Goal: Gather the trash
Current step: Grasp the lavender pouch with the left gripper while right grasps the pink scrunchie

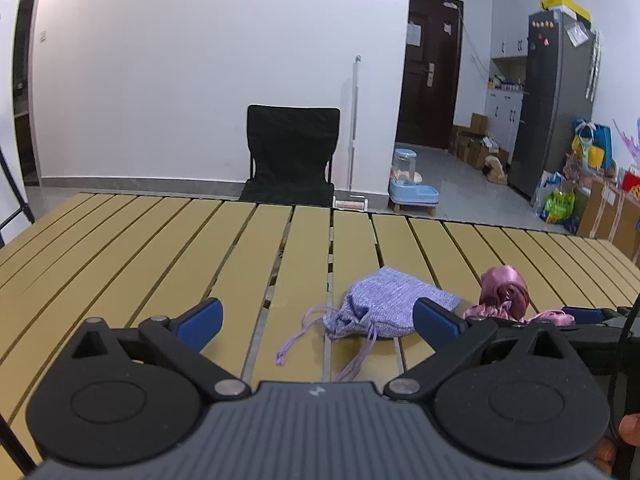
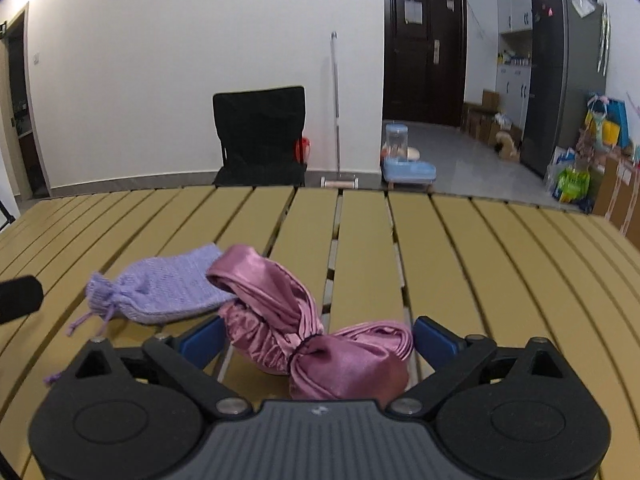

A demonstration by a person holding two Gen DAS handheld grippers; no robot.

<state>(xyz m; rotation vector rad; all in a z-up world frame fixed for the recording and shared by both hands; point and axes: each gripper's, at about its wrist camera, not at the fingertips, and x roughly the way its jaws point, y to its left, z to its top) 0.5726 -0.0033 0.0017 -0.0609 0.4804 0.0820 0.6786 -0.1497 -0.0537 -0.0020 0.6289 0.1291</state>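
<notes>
A lilac knit drawstring pouch (image 1: 384,306) lies on the yellow slatted table (image 1: 120,248), just ahead of my left gripper (image 1: 318,320) and toward its right finger; its cords trail between the fingers. That gripper is open and holds nothing. To the pouch's right lies a pink satin bundle (image 1: 505,286). In the right wrist view the pink satin bundle (image 2: 272,304), tied at the middle, fills most of the gap of my open right gripper (image 2: 320,338), both blue pads (image 2: 202,340) close beside it. The lilac pouch (image 2: 172,284) lies to its left.
A black folding chair (image 1: 292,156) stands past the table's far edge, with a mop pole (image 1: 354,120) against the wall. On the floor at the right are a blue pet feeder (image 1: 412,188), a dark fridge (image 1: 552,100) and boxes with bags.
</notes>
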